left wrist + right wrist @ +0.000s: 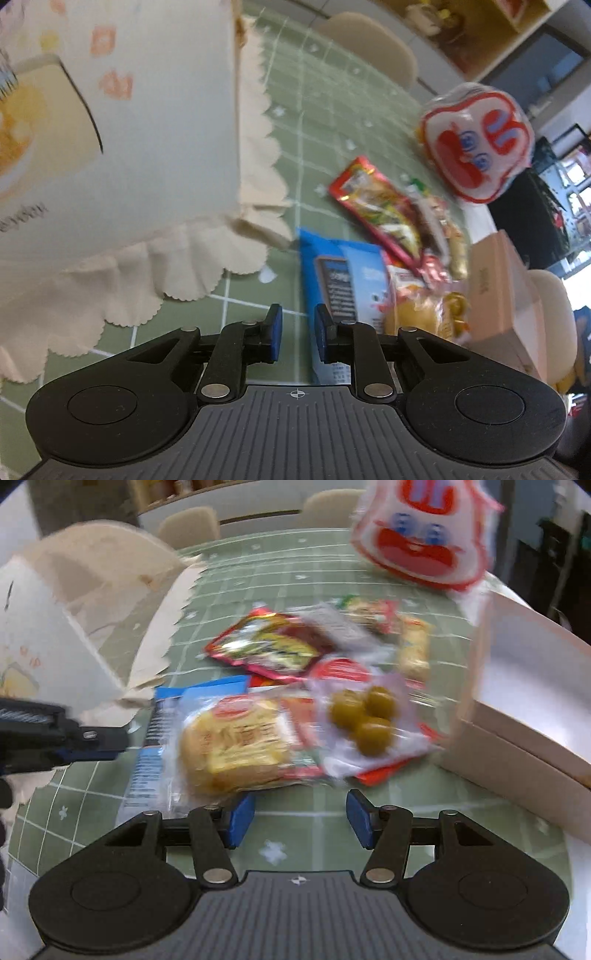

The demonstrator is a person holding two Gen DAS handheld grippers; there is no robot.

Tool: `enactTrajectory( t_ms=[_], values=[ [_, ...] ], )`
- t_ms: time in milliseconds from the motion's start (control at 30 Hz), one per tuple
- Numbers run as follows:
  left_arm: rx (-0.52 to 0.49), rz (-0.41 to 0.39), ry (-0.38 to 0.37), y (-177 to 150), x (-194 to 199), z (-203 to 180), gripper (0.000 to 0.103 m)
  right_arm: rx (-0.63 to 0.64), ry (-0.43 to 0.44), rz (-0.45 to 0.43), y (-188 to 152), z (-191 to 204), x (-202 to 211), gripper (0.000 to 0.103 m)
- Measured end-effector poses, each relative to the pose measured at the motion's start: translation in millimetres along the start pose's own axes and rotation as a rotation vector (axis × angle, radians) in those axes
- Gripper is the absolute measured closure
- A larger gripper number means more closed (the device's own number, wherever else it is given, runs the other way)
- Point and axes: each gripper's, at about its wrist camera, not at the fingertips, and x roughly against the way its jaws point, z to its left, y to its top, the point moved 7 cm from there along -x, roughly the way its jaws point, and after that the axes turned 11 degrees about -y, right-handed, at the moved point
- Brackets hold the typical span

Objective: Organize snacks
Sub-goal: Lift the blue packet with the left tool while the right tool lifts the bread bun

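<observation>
A: Item 1, left gripper [297, 334]. Status?

B: Its 2 blue-padded fingers [275, 332] are sitting close together with a narrow gap, nothing between them. It is hovering low over the green grid tablecloth [295, 122], just beside the fabric basket [122, 110] with the scalloped cream trim. In the right wrist view it is showing at the left edge [92, 744], next to that basket [55, 627].

A: Item 2, right gripper [301, 818]?

B: Jaws are standing wide apart, released, holding nothing. It is pointing at the snack pile from the near side.

A: Item 3, the snacks. Where are they lying?

B: All on the tablecloth between the basket and the pinkish box [524, 686]. The bread packet [236, 746] is lying nearest the right gripper, overlapping the blue packet [155, 746]. The clear packet with 3 green balls [365, 720] is resting just right of the bread. The red foil packet [266, 646] is lying farther back, other small wrappers beside it; the blur is hiding their labels.

A: Item 4, the white-and-red bag with the cartoon face [421, 535]?

B: It is appearing at the far right of the pile, above the box's far end. From the left wrist view [476, 144] it is standing beyond the red packet [373, 199]. I cannot tell whether it is touching the table.
</observation>
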Motion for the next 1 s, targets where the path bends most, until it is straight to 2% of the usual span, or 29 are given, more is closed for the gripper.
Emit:
enactTrajectory(
  t_ms=[67, 133, 167, 200, 300, 367, 467, 567, 633, 700, 767, 900, 1000],
  values=[
    [0.010, -0.034, -0.003, 4, -1, 3, 0.088, 0.016, 0.083, 0.002, 0, 17, 1, 0.047],
    [0.014, -0.024, -0.026, 7, 1, 4, 0.088, 0.004, 0.168, 0.026, -3, 23, 11, 0.046],
    [0.010, -0.023, -0.034, 8, 3, 5, 0.088, -0.009, 0.185, 0.031, -5, 22, 17, 0.042],
    [-0.001, -0.019, -0.035, 7, 5, 5, 0.088, -0.021, 0.173, 0.026, -6, 16, 25, 0.032],
    [-0.044, 0.005, -0.043, 3, 6, 3, 0.087, -0.034, 0.094, -0.059, 0, 1, 48, 0.020],
    [-0.059, 0.015, -0.046, 2, 3, 1, 0.087, -0.024, 0.037, -0.128, 13, -4, 54, 0.017],
    [-0.067, 0.023, -0.045, -1, 1, -3, 0.087, 0.007, -0.012, -0.199, 47, 4, 43, 0.017],
    [-0.090, 0.045, -0.050, -3, 0, -8, 0.087, 0.005, 0.003, -0.240, 79, 19, 26, 0.017],
    [-0.107, 0.051, -0.048, -3, 0, -12, 0.087, 0.058, 0.029, -0.170, 93, 31, 3, 0.017],
    [-0.108, 0.050, -0.055, -2, 0, -14, 0.087, 0.119, 0.005, -0.082, 91, 34, -16, 0.017],
    [-0.113, 0.043, -0.057, 1, 1, -15, 0.087, 0.152, -0.016, -0.011, 74, 27, -21, 0.017],
    [-0.115, 0.055, -0.053, 4, -7, -12, 0.087, 0.188, -0.012, 0.075, 28, 5, -8, 0.017],
    [-0.113, 0.079, -0.103, 6, -16, -12, 0.085, 0.147, -0.010, 0.111, 3, -5, -5, 0.017]
  ],
)
